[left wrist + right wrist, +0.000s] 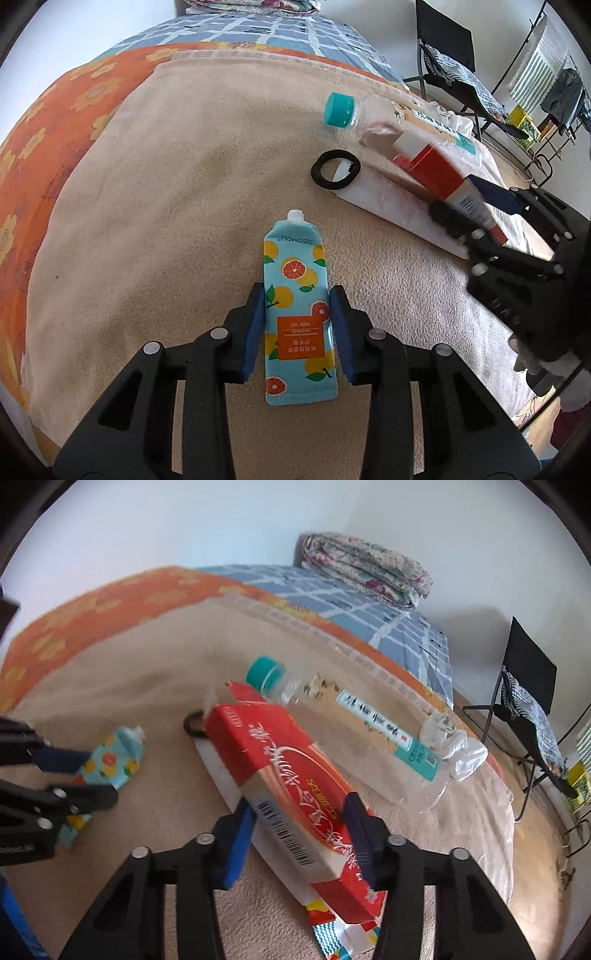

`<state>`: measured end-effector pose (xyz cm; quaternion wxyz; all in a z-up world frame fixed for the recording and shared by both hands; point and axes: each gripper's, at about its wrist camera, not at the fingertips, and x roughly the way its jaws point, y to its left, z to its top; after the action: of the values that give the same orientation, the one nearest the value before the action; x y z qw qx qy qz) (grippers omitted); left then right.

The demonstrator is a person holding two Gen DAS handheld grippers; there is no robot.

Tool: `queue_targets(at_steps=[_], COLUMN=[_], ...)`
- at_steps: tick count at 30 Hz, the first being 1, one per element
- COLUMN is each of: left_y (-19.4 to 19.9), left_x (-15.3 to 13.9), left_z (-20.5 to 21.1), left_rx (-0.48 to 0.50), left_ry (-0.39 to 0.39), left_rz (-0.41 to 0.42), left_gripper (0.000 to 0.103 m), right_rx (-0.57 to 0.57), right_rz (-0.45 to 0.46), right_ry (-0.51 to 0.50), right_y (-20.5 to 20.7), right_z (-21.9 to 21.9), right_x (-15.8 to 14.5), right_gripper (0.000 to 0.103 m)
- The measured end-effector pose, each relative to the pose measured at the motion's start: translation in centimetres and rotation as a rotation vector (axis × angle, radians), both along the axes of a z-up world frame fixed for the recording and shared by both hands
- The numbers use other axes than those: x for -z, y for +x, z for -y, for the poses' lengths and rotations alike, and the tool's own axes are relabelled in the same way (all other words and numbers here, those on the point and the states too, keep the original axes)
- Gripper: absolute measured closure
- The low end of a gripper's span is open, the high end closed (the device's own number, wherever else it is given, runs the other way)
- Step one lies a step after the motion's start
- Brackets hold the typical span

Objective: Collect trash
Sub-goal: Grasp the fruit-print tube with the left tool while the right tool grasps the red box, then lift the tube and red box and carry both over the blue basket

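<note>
A light-blue tube (297,295) printed with oranges lies lengthwise on the beige blanket (166,221), its open neck pointing away. My left gripper (298,295) is shut on it, a blue pad against each side; in the right wrist view this gripper (96,777) and the tube (110,760) sit at the left. My right gripper (299,805) is shut on a red and white carton box (273,753), which tilts up off the bed. In the left wrist view the box (432,170) juts from the right gripper (472,206) over a clear bottle (369,110) with a teal cap.
A black ring (335,170) rests on the corner of a white paper sheet (388,199) beneath the box. A crumpled clear plastic bag (454,746) lies by the bottle's base. A folded quilt (365,568) sits at the bed's head. A black folding chair (528,686) stands beside the bed.
</note>
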<state>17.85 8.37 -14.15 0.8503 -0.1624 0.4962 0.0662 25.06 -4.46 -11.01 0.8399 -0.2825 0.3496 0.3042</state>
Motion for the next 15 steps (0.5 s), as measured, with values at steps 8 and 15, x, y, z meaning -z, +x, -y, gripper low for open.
queue_targets(at_steps=[8, 15], left_y=[-0.9, -2.6], left_x=[-0.8, -2.6], left_z=[-0.8, -0.8], left_rx=[-0.024, -0.022], left_ry=[-0.017, -0.015], left_rz=[0.013, 0.051], left_gripper=[0.068, 0.068], right_rx=[0.052, 0.085], right_rz=[-0.108, -0.203], right_ry=[0.176, 0.296], right_y=[1.0, 0.4], right_z=[3.5, 6.8], right_x=[-2.9, -5.3], right_gripper=[0.069, 0.082])
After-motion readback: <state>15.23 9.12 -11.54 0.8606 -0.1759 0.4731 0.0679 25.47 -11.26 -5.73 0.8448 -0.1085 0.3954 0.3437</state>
